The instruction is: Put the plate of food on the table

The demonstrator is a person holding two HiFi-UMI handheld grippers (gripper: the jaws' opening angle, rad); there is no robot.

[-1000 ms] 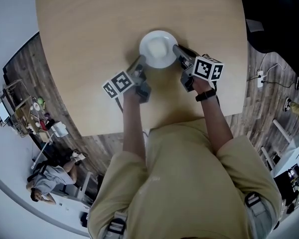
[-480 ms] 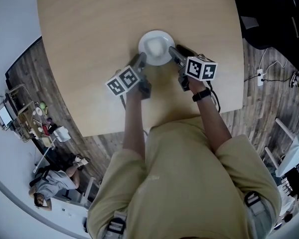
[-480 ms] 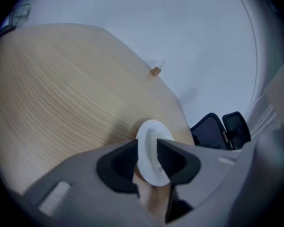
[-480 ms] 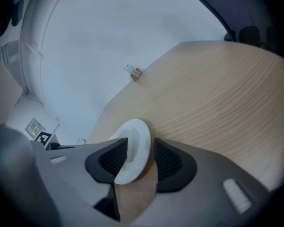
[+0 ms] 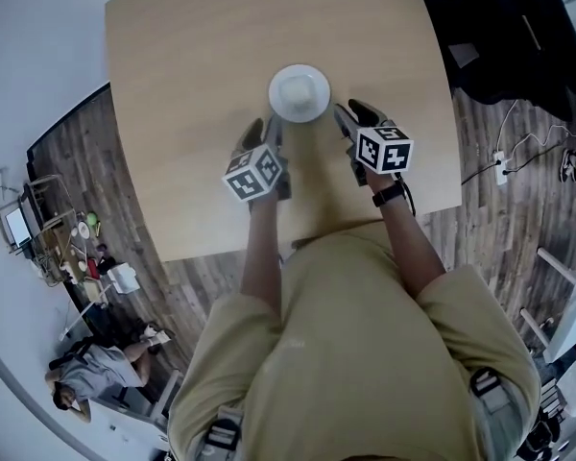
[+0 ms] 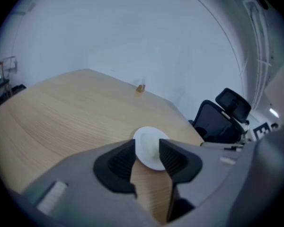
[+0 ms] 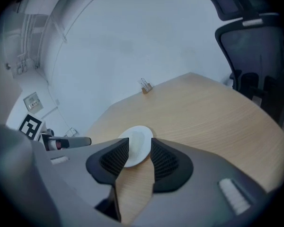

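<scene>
The white plate (image 5: 300,92) with pale food on it rests on the light wooden table (image 5: 192,84), near its middle. My left gripper (image 5: 260,133) sits just short of the plate's near-left rim, its jaws opening with nothing between them. My right gripper (image 5: 349,116) is off the plate's right rim, its jaws closing a little, also on nothing. In the left gripper view the plate (image 6: 150,148) lies on the table beyond the parted fingertips of the left gripper (image 6: 146,149). The right gripper view shows the plate (image 7: 136,145) the same way, ahead of the right gripper (image 7: 140,150).
A small clip-like object (image 6: 140,88) stands at the table's far edge. A black office chair (image 6: 222,119) is beside the table. On the wooden floor are cables (image 5: 504,147) to the right and a seated person (image 5: 86,368) at lower left.
Both grippers have let go of the plate's rim, opened their jaws and drawn back toward the person. The plate stays on the table.
</scene>
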